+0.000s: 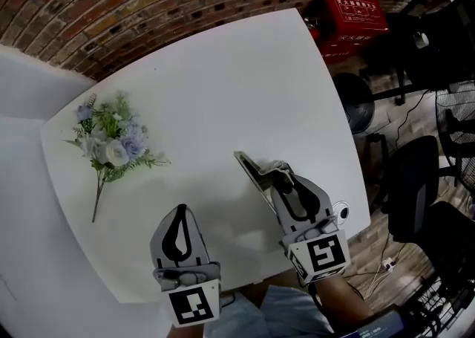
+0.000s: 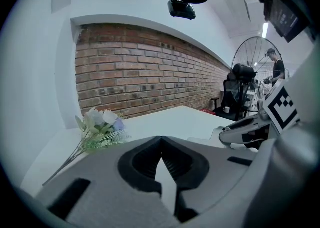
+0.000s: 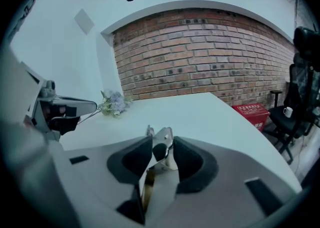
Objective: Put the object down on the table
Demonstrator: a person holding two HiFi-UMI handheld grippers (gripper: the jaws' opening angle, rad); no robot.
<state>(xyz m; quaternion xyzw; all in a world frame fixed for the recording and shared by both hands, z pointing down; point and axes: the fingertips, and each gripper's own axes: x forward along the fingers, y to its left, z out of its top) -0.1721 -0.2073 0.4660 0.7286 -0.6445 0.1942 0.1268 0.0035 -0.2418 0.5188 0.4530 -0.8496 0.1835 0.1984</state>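
On the white desk [image 1: 245, 76], the metal object [image 1: 251, 166] lies between the right tool's [image 3: 162, 141] wide-parted jaws, apparently released, with only withdrawal left; the left tool [image 2: 161, 141] is closed and empty.

Counted on scene: 1 table [image 1: 223, 91], 1 flower bunch [image 1: 111, 140], 1 metal clip [image 1: 254, 168], 1 left gripper [image 1: 180, 210], 1 right gripper [image 1: 278, 173], 1 red box [image 1: 352, 21], at least 2 black chairs [image 1: 434, 39]; further chairs were unclear.
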